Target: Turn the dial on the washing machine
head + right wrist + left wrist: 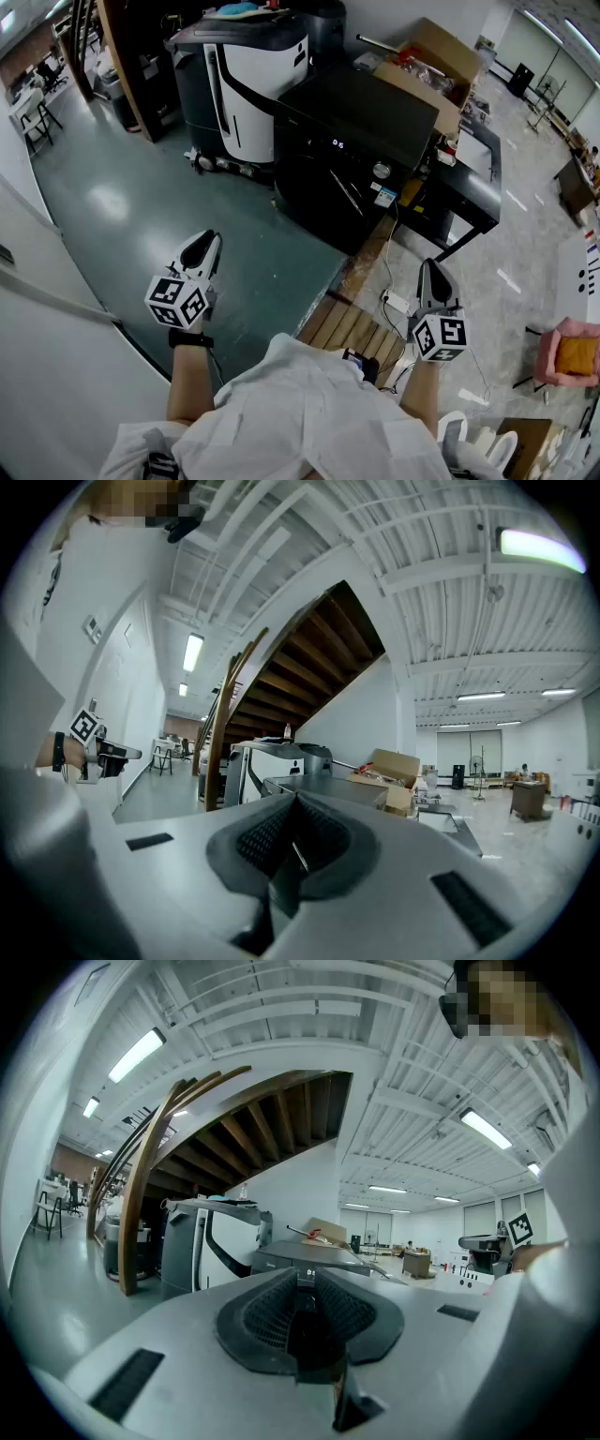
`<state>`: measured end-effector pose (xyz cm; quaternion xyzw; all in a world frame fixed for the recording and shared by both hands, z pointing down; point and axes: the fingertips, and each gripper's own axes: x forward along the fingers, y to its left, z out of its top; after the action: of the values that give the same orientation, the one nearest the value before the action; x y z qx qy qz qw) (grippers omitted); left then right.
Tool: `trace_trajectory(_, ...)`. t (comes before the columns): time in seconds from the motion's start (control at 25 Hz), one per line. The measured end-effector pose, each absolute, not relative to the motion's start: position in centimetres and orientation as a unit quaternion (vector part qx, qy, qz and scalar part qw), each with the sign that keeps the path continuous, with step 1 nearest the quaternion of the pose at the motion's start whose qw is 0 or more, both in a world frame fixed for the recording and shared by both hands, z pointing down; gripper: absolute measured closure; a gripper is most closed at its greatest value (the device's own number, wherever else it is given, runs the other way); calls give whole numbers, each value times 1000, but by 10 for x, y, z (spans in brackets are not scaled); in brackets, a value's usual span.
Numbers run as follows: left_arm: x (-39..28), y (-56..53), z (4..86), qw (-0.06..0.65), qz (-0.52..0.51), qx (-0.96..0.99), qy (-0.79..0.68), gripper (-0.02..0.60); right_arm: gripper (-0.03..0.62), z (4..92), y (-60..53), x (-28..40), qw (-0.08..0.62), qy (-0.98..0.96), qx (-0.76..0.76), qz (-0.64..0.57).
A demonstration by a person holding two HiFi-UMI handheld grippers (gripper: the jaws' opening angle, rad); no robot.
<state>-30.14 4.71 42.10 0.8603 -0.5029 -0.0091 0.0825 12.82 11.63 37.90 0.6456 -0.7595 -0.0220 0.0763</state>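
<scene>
left gripper (208,242), right gripper (432,267) closed, empty; washing machine (361,117) dial (382,171) distant, markings unreadable.

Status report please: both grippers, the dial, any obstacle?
Left gripper shut, empty; right gripper shut, empty. Dial untouched on black washing machine, both grippers well short. Wooden pallet on floor ahead.

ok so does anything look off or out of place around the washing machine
Nothing looks damaged or spilled. A white power strip lies loose on the floor beside the wooden pallet, and an open cardboard box sits at an angle behind the washing machine.
</scene>
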Motion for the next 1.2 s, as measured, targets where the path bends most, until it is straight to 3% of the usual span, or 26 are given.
trace_trajectory(0.36,-297,45,422,86,-9,860,-503,522,594,379,113,130,76,-763,642,-18)
trace_trajectory(0.72,-293,39,425,91,-5,862,-499,522,592,373,109,124,25,-783,622,-9)
trace_trajectory(1.2,-280,24,430,93,-5,868,-487,522,592,386,96,125,44,-781,623,1)
